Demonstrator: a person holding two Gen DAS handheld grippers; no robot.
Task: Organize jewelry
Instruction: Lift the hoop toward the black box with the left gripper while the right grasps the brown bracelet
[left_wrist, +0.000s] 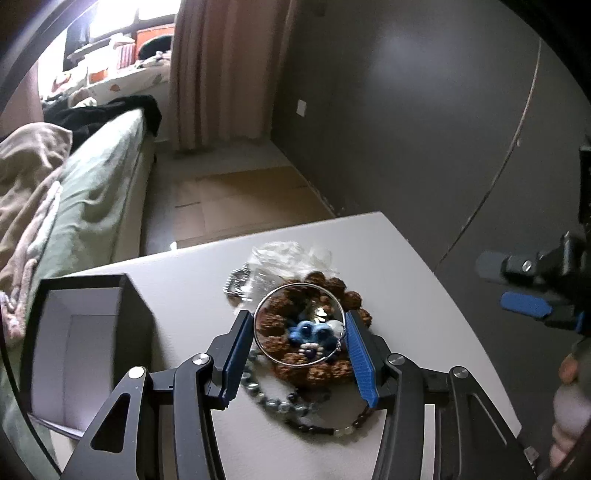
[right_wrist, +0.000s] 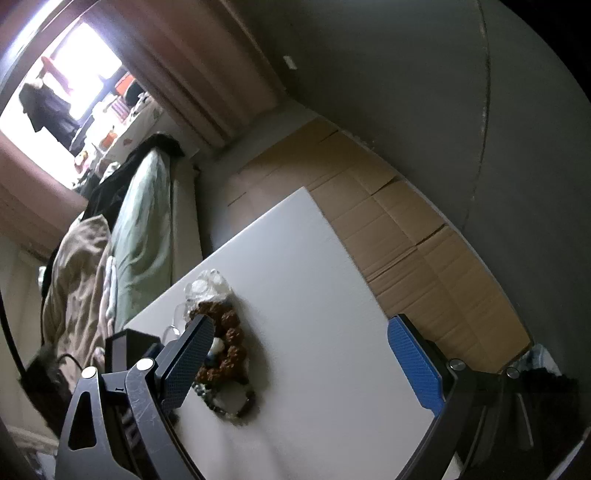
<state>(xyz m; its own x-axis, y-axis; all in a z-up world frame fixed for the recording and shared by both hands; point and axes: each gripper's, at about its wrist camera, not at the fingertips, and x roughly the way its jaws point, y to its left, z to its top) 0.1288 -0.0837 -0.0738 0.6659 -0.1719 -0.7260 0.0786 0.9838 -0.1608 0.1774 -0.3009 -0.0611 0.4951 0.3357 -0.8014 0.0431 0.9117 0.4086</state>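
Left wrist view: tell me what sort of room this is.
Most likely a bedroom. A bed with green sheets and a rumpled blanket stands left of the white table, and long curtains hang beside a bright window.

Both wrist cameras look steeply down, close; share table (left_wrist: 388, 251), jewelry pile (right_wrist: 221, 350).

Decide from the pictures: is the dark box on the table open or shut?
Open. The dark box has no lid on, and its pale inner walls and floor show; nothing is visible inside.
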